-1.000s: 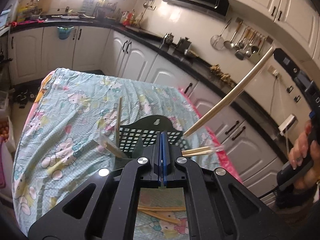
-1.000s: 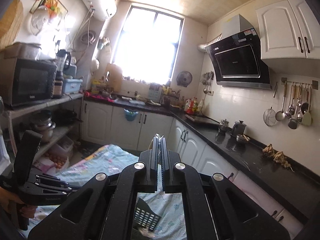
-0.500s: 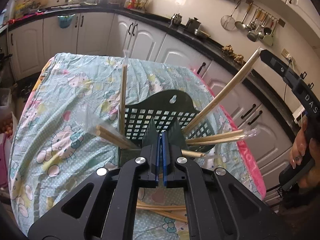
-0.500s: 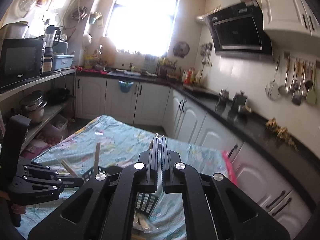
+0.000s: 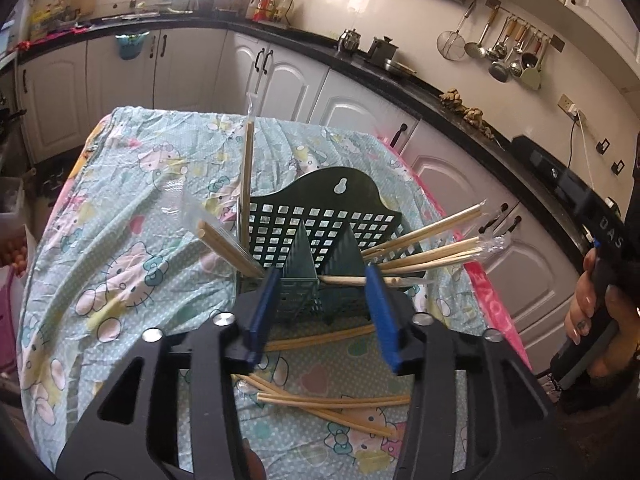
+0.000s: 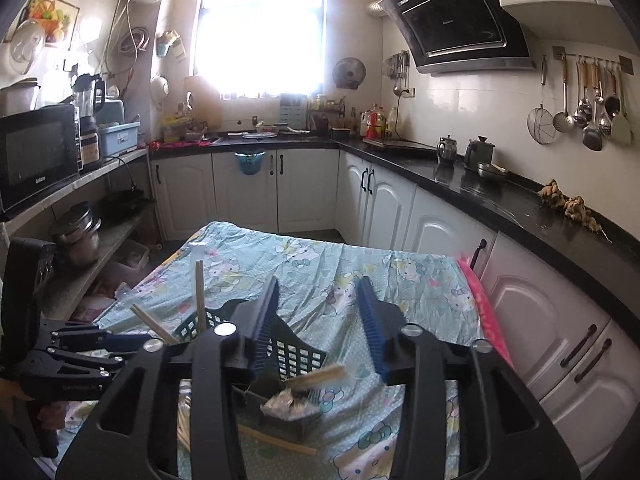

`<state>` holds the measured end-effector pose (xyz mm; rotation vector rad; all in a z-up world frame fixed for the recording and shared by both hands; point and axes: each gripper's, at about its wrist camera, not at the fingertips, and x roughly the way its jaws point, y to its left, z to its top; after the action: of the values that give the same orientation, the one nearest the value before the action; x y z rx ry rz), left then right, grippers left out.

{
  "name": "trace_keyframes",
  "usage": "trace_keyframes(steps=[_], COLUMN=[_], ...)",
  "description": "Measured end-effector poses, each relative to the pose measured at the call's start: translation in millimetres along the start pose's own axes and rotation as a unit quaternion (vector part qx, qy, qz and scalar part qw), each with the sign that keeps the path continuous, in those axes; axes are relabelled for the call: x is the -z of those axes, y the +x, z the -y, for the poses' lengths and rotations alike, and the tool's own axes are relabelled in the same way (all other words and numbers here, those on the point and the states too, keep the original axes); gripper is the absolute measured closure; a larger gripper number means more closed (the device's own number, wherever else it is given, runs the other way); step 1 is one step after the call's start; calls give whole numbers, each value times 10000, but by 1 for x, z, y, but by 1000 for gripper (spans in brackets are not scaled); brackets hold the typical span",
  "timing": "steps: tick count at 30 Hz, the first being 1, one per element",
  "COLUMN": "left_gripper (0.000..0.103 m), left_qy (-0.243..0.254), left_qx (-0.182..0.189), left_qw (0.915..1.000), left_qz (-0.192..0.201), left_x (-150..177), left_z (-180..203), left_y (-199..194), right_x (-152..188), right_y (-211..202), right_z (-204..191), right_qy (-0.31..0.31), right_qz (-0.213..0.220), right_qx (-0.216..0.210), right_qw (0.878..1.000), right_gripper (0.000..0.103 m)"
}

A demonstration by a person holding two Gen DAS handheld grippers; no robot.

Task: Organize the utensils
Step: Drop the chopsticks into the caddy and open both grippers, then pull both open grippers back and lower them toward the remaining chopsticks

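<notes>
**A:** Cotton cartoon cloth over the desk [image 5: 132,208], dark plastic mesh caddy [image 5: 320,216] standing near the middle of it. Chopsticks [image 5: 424,248] mostly in the caddy already.

**B:** Count?

**A:** One caddy. Sticks fan out both sides: a clump leaning left, one upright stick [image 5: 247,176] in a clear sleeve, roughly five or six splayed right. Can't get an exact number, they overlap. About five loose chopsticks [image 5: 332,402] flat on the cloth just in front of the caddy.

**B:** Tongs?

**A:** Left tongs [image 5: 324,312] and right tongs [image 6: 320,320] both opening right now, blue pads partway apart, nothing between either pair. Left sits just in front of the caddy, right hangs over its right end.

**B:** Handling?

**A:** My guess: sticks are light, stiff, thin, likely bamboo. Wrapped ones will be slick, the film may slide on the wood. Take the loose ones mid-length, across the shaft, so they don't pivot. Flat on soft cloth, so the pads need to dig under a bit. Caddy looks light and could tip if bumped.
</notes>
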<state>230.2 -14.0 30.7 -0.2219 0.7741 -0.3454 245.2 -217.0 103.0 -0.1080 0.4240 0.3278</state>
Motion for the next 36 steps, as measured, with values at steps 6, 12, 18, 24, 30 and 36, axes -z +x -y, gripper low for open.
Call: trace_keyframes(steps=[6, 12, 18, 24, 30, 36], left_gripper=[38, 16, 11, 11, 11, 11], left_qy=[-87, -239, -324, -432, -549, -654], left_qx=[4, -94, -225, -316, -378, -458], left_qw=[9996, 9983, 9971, 9963, 9959, 9953], left_qz=[263, 523, 643, 674, 615, 557], left_x=[6, 14, 24, 40, 55, 70], left_z=[-4, -13, -21, -31, -43, -53], left_y=[-24, -46, -60, -72, -77, -81], right_x=[12, 23, 32, 40, 52, 64], right_y=[-27, -52, -67, -78, -80, -81], right_z=[2, -2, -19, -36, -55, -69], right_qy=[45, 66, -126, -259, -481, -601], right_qz=[189, 326, 410, 436, 312, 168], right_qx=[-64, -182, -224, -348, -444, -539], right_qw=[9998, 9993, 9988, 9981, 9974, 9966], right_gripper=[40, 29, 24, 21, 21, 21])
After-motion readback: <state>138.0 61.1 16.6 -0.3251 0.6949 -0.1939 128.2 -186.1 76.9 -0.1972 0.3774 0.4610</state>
